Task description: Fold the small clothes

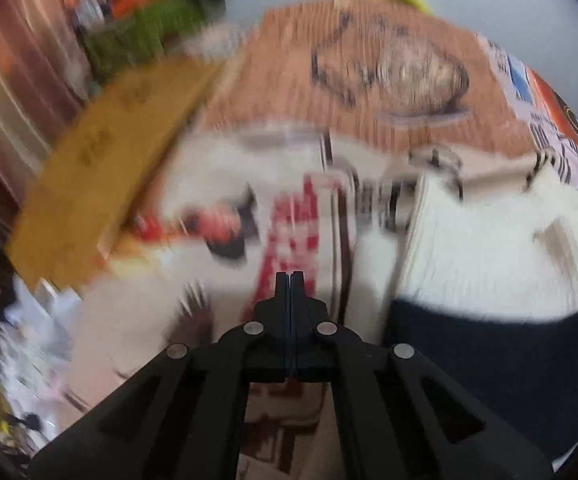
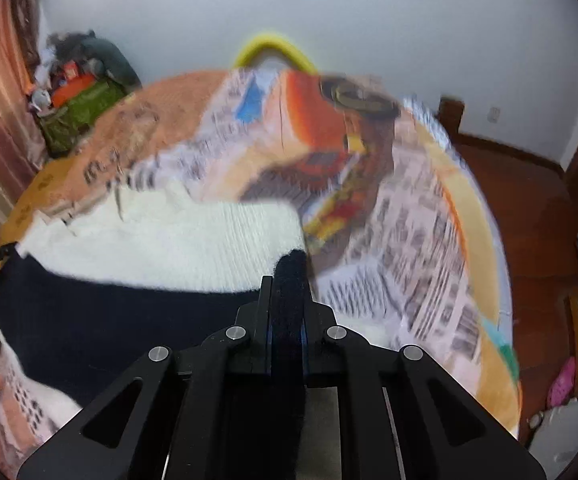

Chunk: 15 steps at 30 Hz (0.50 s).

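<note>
A small knit garment, cream (image 2: 177,240) above and dark navy (image 2: 101,320) below, lies on a round table covered with printed paper. My right gripper (image 2: 287,280) is shut on the navy edge of the garment, which bunches up between the fingers. In the left wrist view the same garment shows at the right, cream (image 1: 501,248) over navy (image 1: 489,356). My left gripper (image 1: 290,280) is shut with its fingertips together and nothing between them, over the printed paper to the left of the garment. Both views are motion-blurred.
The round yellow table (image 2: 485,216) is covered with newspapers and posters (image 2: 421,224). A cluttered pile with a green bag (image 2: 77,112) stands at the back left by a curtain. A yellow hoop (image 2: 273,50) rises behind the table. Wooden floor (image 2: 529,208) lies to the right.
</note>
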Available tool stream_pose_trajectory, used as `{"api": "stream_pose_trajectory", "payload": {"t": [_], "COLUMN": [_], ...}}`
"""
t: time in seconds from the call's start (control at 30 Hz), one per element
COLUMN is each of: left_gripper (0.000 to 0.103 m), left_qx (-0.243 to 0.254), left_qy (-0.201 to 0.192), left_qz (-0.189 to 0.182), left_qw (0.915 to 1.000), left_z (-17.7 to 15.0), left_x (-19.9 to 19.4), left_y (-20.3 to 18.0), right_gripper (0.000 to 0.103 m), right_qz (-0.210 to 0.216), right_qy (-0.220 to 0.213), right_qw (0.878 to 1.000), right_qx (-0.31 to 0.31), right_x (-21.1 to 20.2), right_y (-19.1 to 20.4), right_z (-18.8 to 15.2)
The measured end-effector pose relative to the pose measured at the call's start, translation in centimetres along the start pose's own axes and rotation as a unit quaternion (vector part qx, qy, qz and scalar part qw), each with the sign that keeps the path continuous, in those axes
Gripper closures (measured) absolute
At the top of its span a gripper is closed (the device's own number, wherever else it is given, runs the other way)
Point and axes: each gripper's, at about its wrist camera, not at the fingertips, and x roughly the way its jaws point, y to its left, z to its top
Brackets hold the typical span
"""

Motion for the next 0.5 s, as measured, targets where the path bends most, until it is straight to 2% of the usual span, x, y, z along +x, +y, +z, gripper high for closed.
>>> {"api": "stream_pose_trajectory", "payload": {"t": [0.13,0.23,0.3,0.33,0.37,0.4,0.43,0.5], "left_gripper": [0.102,0.095,0.088,0.08,0.07,0.064,0.055,0.051], "left_qx": [0.004,0.018,0.033,0.042,0.053,0.063,0.073,0.093], "left_qy": [-0.028,-0.047,-0.064,-0.073,-0.082,-0.09,-0.095,-0.099], "left_qz": [-0.025,-0.04,-0.054,-0.064,-0.076,-0.087,-0.097,-0.113], "left_qw": [0.9993,0.9979,0.996,0.9944,0.9924,0.9902,0.9881,0.9842], "left_z": [-0.4,0.0,0.3,0.3,0.2,0.2,0.3,0.0], "left_x": [-2.2,-4.6,-6.5,-7.4,-8.4,-9.1,-9.6,-10.4], "left_y": [1.0,0.8,-0.2,-0.8,-1.5,-2.3,-3.3,-5.3], "right_gripper": [0.092,0.089,0.082,0.075,0.071,0.067,0.066,0.066], "right_qz": [-0.013,-0.027,-0.025,-0.021,-0.014,-0.003,0.006,0.024], "right_qy": [-0.007,-0.027,-0.054,-0.066,-0.076,-0.085,-0.089,-0.087], "right_qw": [0.999,0.998,0.997,0.996,0.996,0.995,0.994,0.993], "right_qx": [-0.03,-0.045,-0.05,-0.051,-0.052,-0.056,-0.061,-0.074], "right_x": [-1.6,-3.4,-5.0,-5.7,-6.3,-6.9,-7.2,-7.2], "right_y": [0.9,1.6,2.2,2.6,3.0,3.6,4.3,5.8], "right_z": [0.0,0.3,0.5,0.5,0.5,0.5,0.6,0.5]}}
